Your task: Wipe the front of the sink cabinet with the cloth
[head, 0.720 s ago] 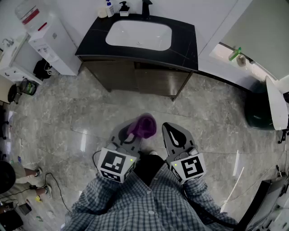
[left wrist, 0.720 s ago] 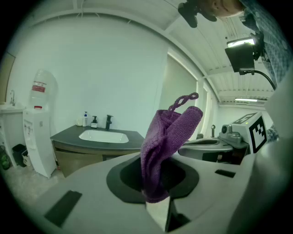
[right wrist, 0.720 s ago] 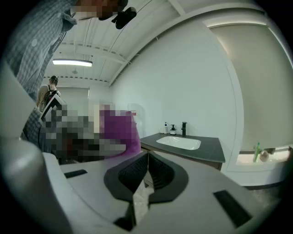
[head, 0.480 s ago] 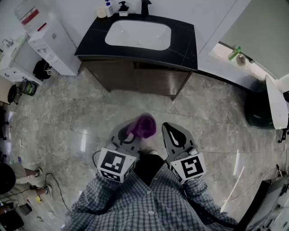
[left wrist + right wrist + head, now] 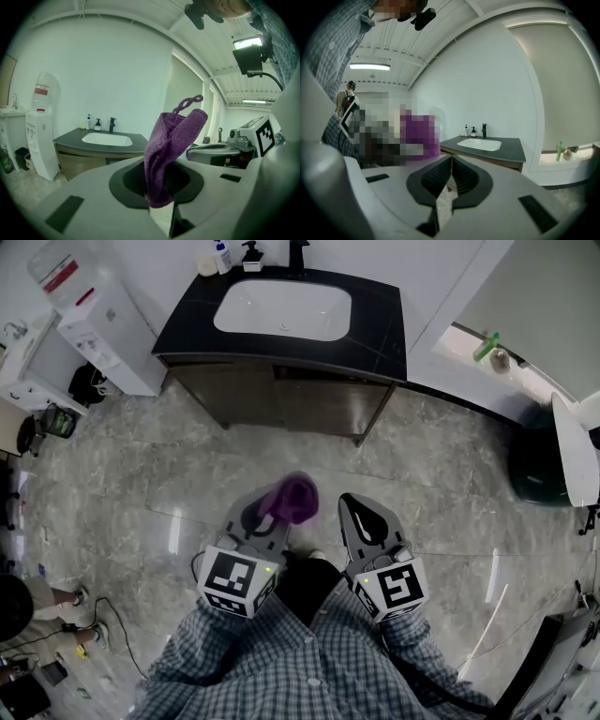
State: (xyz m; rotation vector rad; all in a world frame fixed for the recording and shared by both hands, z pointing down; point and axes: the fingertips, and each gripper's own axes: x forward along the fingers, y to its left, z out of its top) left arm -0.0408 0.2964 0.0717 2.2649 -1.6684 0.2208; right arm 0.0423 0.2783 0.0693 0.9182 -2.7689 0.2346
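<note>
The left gripper (image 5: 265, 521) pinches a purple cloth (image 5: 294, 500) that stands up from its jaws, the right gripper (image 5: 356, 512) just beside it has its jaws together on nothing, both well apart from the dark sink cabinet (image 5: 281, 401)

Head camera looks steeply down on the sink cabinet (image 5: 281, 401), which cameras on the left hand-held gripper (image 5: 270, 517) and right hand-held gripper (image 5: 350, 504) also face from lower, well back.

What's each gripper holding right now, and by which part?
Left gripper is shut on the purple cloth, pinching its lower end. Right gripper is shut, empty.
</note>
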